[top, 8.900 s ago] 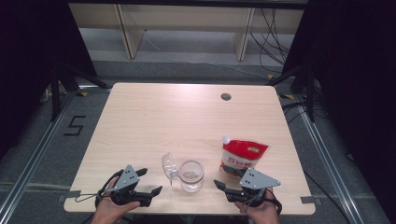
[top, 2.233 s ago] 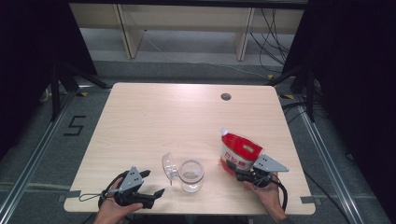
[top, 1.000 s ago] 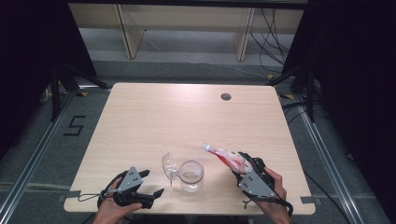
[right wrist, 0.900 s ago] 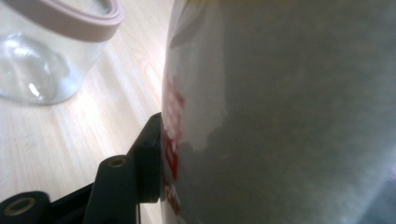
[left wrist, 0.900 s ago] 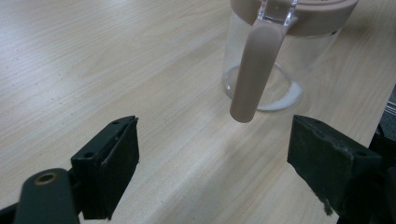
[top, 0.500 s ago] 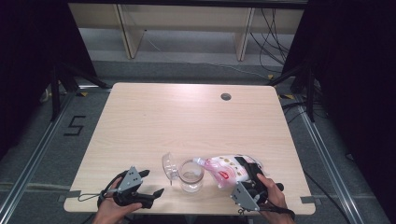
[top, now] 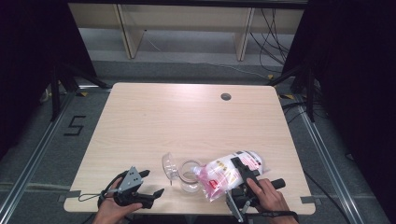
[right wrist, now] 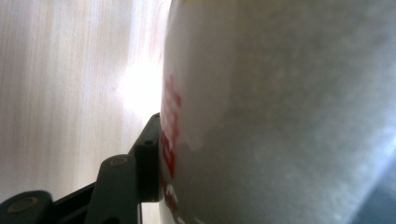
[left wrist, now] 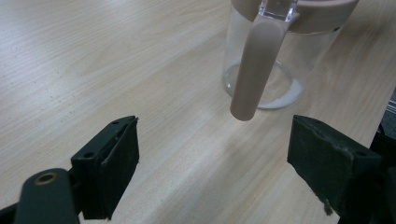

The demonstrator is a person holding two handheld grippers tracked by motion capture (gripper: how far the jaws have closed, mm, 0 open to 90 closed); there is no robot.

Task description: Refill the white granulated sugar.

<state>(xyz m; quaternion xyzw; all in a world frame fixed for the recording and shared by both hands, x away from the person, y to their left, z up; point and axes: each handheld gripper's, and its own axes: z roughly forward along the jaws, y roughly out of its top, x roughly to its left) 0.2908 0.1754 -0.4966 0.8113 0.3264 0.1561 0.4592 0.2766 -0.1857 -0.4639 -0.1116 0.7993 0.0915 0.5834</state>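
Bag tipped over the jar at the near edge of the table

The left tool [top: 150, 183] rests near left, jaws wide and empty. The clear jar [top: 189, 176] stands mid-near. Just right, the right tool [top: 243, 179] clamps the white-and-red bag [top: 229, 170], tilted with its mouth at the jar's rim.

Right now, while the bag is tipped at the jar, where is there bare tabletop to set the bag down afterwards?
The table is bare from the jar back to the round hole, and along its left side. It is crowded at the near edge: left gripper, jar, lid, bag and right gripper sit together.
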